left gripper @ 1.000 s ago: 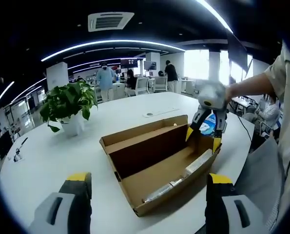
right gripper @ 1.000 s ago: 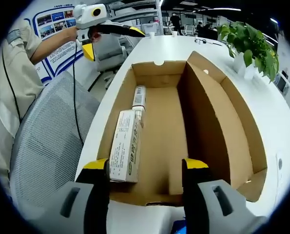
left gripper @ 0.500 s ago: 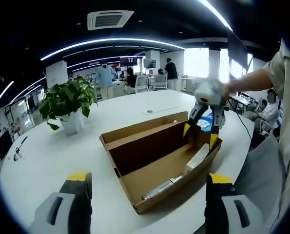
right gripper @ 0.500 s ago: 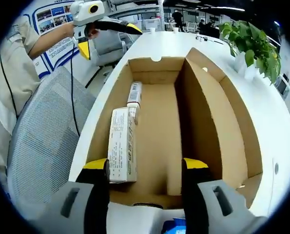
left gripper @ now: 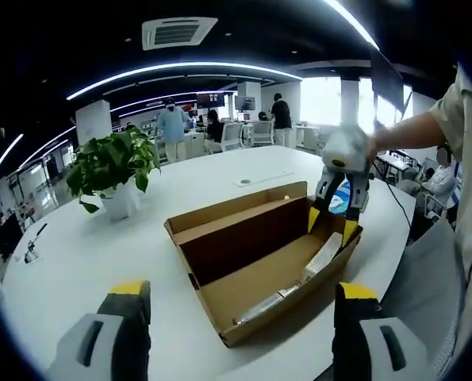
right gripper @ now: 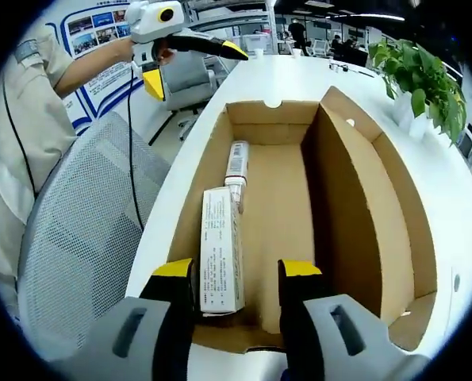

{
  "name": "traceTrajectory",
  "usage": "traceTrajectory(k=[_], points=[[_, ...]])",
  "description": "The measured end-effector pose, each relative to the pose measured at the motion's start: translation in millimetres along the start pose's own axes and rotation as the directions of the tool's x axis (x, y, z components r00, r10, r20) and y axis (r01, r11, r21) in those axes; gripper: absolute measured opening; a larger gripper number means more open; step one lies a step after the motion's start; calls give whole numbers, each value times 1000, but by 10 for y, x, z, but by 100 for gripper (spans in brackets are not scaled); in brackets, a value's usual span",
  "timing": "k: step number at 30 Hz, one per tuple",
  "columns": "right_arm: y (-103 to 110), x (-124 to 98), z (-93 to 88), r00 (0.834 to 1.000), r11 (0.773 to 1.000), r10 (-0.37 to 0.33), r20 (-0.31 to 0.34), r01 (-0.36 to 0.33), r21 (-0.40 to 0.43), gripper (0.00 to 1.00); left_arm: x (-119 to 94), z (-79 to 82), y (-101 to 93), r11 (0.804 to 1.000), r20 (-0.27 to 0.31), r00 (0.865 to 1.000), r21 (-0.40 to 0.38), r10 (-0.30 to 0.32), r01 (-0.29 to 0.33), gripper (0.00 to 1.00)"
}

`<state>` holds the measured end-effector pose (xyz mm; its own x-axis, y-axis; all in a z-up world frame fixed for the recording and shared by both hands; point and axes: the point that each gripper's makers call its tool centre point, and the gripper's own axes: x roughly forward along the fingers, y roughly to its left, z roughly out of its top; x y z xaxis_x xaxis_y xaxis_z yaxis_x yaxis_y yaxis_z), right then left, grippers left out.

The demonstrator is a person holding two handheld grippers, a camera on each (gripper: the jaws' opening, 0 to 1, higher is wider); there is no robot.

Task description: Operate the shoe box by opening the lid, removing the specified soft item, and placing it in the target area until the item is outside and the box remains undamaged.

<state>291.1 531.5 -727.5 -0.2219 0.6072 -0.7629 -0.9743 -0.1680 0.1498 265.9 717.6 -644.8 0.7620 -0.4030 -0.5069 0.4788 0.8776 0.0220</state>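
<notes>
Right gripper view: shoe box [right gripper: 362,214] holds one carton [right gripper: 220,248], one tube [right gripper: 236,161]

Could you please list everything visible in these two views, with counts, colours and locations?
Open brown cardboard shoe box: one, on the table, lid folded back.
Long white carton: one, inside the box along one wall.
White tube: one, inside the box, beyond the carton.
Round white table: one, under the box.
Green potted plant in white pot: one, on the table.
Grey mesh chair: one, beside the table.
Left tool: yellow-tipped, open.
Right tool: yellow-tipped, open, over the box end.
</notes>
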Motion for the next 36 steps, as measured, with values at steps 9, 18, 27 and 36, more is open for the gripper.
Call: traceTrajectory(k=[9, 18, 27, 36], points=[[71, 168, 70, 1000, 1000, 1, 2, -1, -12, 26, 7, -54, -9, 1000, -5, 1000, -3, 2, -2, 97], [112, 217, 55, 1000, 998, -10, -18, 8, -64, 17, 11, -69, -52, 1000, -10, 1000, -5, 8, -8, 96], [111, 213, 68, 999, 997, -33, -30, 31, -71, 16, 5, -60, -86, 1000, -7, 1000, -5, 11, -11, 95], [132, 108, 155, 999, 996, -44, -13, 42, -78, 15, -8, -47, -109, 1000, -4, 1000, -5, 8, -8, 95]])
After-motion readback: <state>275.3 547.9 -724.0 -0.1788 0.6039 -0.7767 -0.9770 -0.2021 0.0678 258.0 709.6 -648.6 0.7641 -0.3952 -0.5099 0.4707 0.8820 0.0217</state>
